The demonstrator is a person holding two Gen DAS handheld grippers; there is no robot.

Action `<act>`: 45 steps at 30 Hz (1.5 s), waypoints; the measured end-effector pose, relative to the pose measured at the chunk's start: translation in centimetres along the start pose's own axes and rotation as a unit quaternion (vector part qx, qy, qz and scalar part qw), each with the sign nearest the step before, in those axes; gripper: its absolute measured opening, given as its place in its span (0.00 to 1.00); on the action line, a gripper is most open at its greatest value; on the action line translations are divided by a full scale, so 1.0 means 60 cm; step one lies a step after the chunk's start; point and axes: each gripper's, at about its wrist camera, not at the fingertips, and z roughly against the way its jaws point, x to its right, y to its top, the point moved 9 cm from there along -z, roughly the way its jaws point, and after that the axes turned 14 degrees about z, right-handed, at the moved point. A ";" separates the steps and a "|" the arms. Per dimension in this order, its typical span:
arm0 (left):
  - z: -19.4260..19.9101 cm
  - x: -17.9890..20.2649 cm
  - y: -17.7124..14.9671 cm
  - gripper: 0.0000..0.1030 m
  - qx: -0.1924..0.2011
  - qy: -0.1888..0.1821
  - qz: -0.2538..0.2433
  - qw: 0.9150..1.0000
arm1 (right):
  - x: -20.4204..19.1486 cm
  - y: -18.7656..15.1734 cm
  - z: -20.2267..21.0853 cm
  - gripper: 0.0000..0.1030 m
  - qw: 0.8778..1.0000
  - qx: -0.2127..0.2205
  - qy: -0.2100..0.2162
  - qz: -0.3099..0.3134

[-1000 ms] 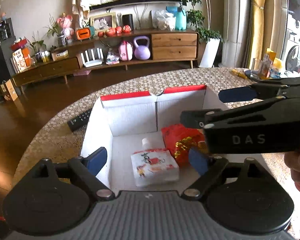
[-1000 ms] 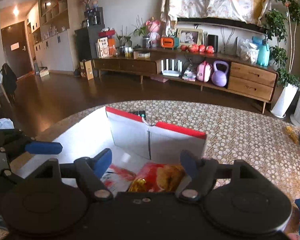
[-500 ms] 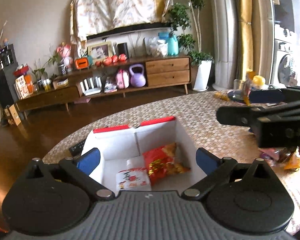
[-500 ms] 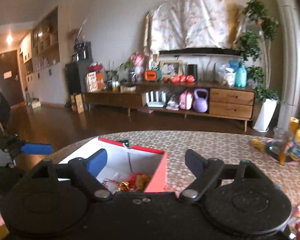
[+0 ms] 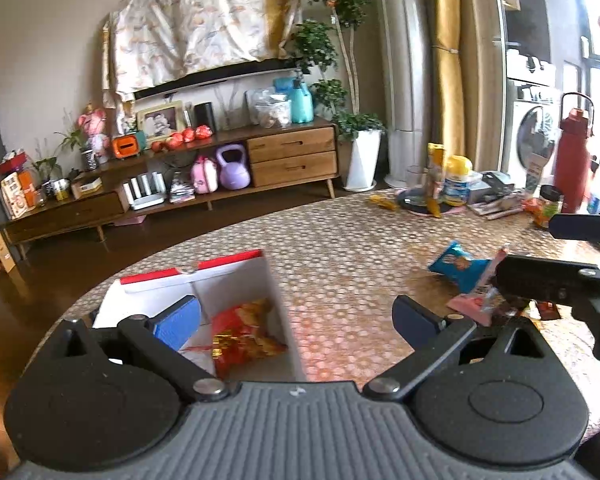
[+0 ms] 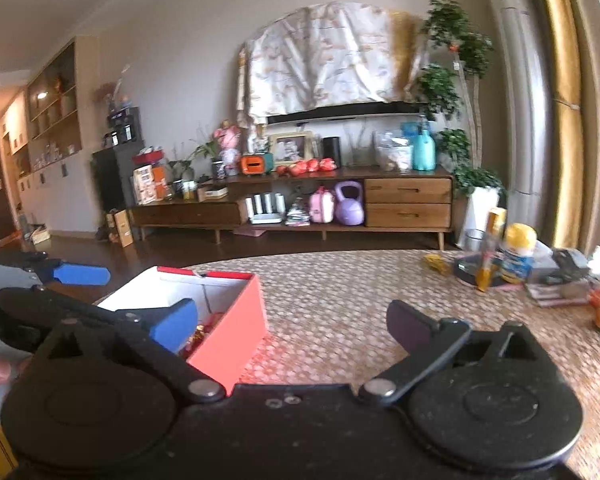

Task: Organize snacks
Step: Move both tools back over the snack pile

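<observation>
The snack box (image 5: 236, 276) is an open cardboard box, white inside with red-topped flaps and a coral-red outer wall, sitting on the patterned tabletop (image 5: 352, 248); a red snack bag (image 5: 244, 332) printed with gold lies inside it against the box's right wall. Compared with a second ago, both cameras have pulled back and swung to the right of the box: it filled the middle of both views then and now sits low and left, and the white packet that lay beside the red bag is now hidden. The left gripper (image 5: 296, 316) is wide open with nothing between its fingers. The right gripper (image 6: 292, 320) has its jaws still opening, nearly at full spread, and they too are empty. Well to the right of the box, a blue snack bag (image 5: 458, 266) and a pink packet (image 5: 476, 300) lie on the tabletop, partly covered in the left wrist view by the right gripper. Farther right of the box stand a yellow-lidded jar (image 5: 458, 184) and a red bottle (image 5: 572, 160) among other clutter.
</observation>
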 end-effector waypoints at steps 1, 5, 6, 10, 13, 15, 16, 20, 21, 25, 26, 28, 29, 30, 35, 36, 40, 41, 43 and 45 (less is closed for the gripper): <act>-0.002 0.010 -0.003 1.00 -0.001 -0.003 -0.001 1.000 | 0.005 -0.006 0.008 0.99 1.000 0.000 -0.005 -0.004; -0.009 0.051 -0.017 1.00 -0.009 -0.016 -0.006 1.000 | 0.035 -0.034 0.034 1.00 1.000 -0.005 -0.025 -0.018; -0.011 0.058 -0.020 1.00 -0.012 -0.019 -0.007 1.000 | 0.038 -0.045 0.041 1.00 0.999 -0.008 -0.030 -0.020; -0.021 0.094 -0.035 1.00 -0.025 -0.029 -0.004 0.999 | 0.064 -0.083 0.066 1.00 0.998 -0.019 -0.048 -0.032; -0.026 0.118 -0.049 1.00 -0.032 -0.040 -0.007 0.999 | 0.086 -0.113 0.087 1.00 0.997 -0.027 -0.063 -0.045; -0.031 0.136 -0.059 1.00 -0.037 -0.045 -0.012 0.998 | 0.099 -0.128 0.097 1.00 0.996 -0.031 -0.072 -0.051; -0.033 0.144 -0.063 1.00 -0.039 -0.047 -0.014 0.998 | 0.105 -0.136 0.102 1.00 0.995 -0.033 -0.076 -0.055; -0.044 0.172 -0.082 1.00 -0.047 -0.061 -0.020 0.997 | 0.131 -0.167 0.122 1.00 0.992 -0.040 -0.093 -0.069; -0.046 0.178 -0.089 1.00 -0.049 -0.064 -0.021 0.997 | 0.138 -0.173 0.125 1.00 0.992 -0.043 -0.096 -0.073; -0.058 0.196 -0.112 1.00 -0.060 -0.072 -0.024 0.995 | 0.158 -0.198 0.132 1.00 0.989 -0.052 -0.104 -0.086; -0.061 0.201 -0.115 1.00 -0.061 -0.074 -0.024 0.995 | 0.160 -0.204 0.133 1.00 0.989 -0.053 -0.103 -0.090; -0.066 0.205 -0.123 1.00 -0.064 -0.078 -0.025 0.995 | 0.165 -0.213 0.136 1.00 0.989 -0.053 -0.101 -0.096; -0.070 0.207 -0.127 1.00 -0.066 -0.080 -0.027 0.994 | 0.167 -0.218 0.136 1.00 0.988 -0.056 -0.102 -0.098; -0.073 0.210 -0.130 1.00 -0.066 -0.083 -0.028 0.994 | 0.169 -0.222 0.136 1.00 0.988 -0.058 -0.103 -0.100; -0.095 0.231 -0.143 1.00 -0.066 -0.106 -0.031 0.992 | 0.185 -0.245 0.129 1.00 0.985 -0.071 -0.113 -0.105; -0.100 0.237 -0.144 1.00 -0.066 -0.110 -0.032 0.991 | 0.188 -0.248 0.126 1.00 0.985 -0.074 -0.115 -0.106; -0.123 0.262 -0.151 1.00 -0.069 -0.129 -0.036 0.989 | 0.200 -0.267 0.115 1.00 0.983 -0.085 -0.119 -0.108; -0.128 0.268 -0.153 1.00 -0.069 -0.135 -0.036 0.988 | 0.203 -0.271 0.113 1.00 0.983 -0.088 -0.120 -0.109; -0.140 0.283 -0.155 1.00 -0.072 -0.147 -0.039 0.986 | 0.212 -0.278 0.108 1.00 0.982 -0.092 -0.123 -0.112; -0.152 0.299 -0.157 1.00 -0.072 -0.158 -0.045 0.984 | 0.221 -0.287 0.103 1.00 0.981 -0.097 -0.126 -0.112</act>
